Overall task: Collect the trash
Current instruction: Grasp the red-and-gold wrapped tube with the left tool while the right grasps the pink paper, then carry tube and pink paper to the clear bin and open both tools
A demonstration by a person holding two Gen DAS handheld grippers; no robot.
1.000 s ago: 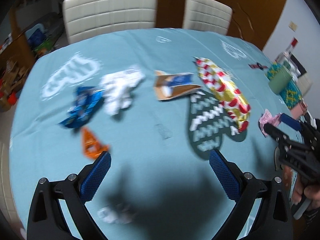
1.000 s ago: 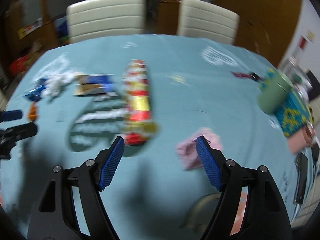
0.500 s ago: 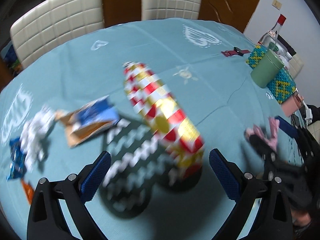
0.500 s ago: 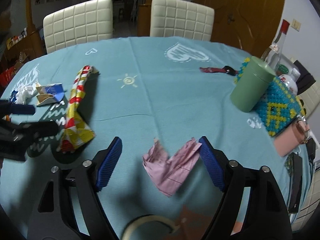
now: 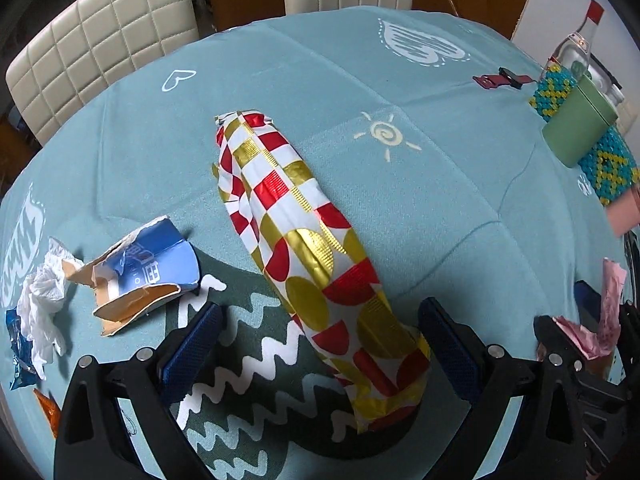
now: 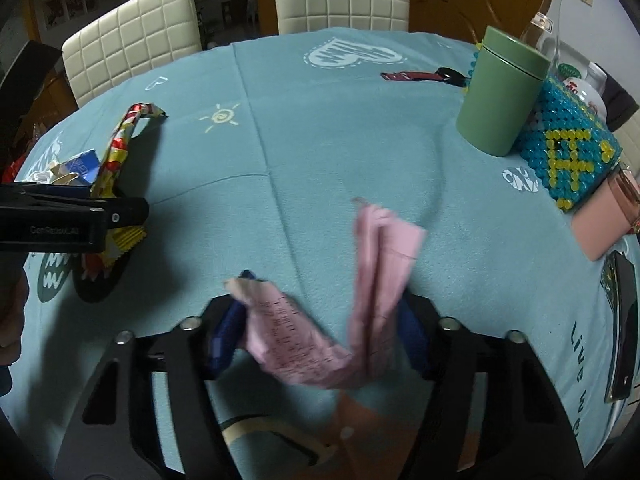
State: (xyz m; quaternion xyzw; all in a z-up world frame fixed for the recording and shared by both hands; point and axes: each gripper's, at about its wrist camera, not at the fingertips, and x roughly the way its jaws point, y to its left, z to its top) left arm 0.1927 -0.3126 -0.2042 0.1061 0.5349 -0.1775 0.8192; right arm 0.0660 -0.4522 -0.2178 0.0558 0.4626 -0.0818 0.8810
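A long red, gold and white foil wrapper (image 5: 308,256) lies on the teal tablecloth; my left gripper (image 5: 320,344) is open with its near end between the fingers. The wrapper also shows in the right wrist view (image 6: 116,156). A crumpled pink receipt (image 6: 332,312) sits between the fingers of my right gripper (image 6: 320,340), which is still open around it; the receipt also shows in the left wrist view (image 5: 600,320). A torn blue paper cup (image 5: 144,272), white tissue (image 5: 44,300), a blue wrapper (image 5: 18,348) and an orange scrap (image 5: 48,412) lie left.
A green canister (image 6: 500,96), a beaded blue-yellow box (image 6: 568,148), a bottle (image 6: 544,12), a pink case (image 6: 600,220) and a phone (image 6: 620,320) crowd the right side. A dark red strap (image 6: 420,76) lies far back. Two white chairs (image 5: 100,48) stand behind the table.
My left gripper moved right and forward, bringing the foil wrapper's end between its fingers. My right gripper moved down over the pink receipt, which now stands up between its fingers.
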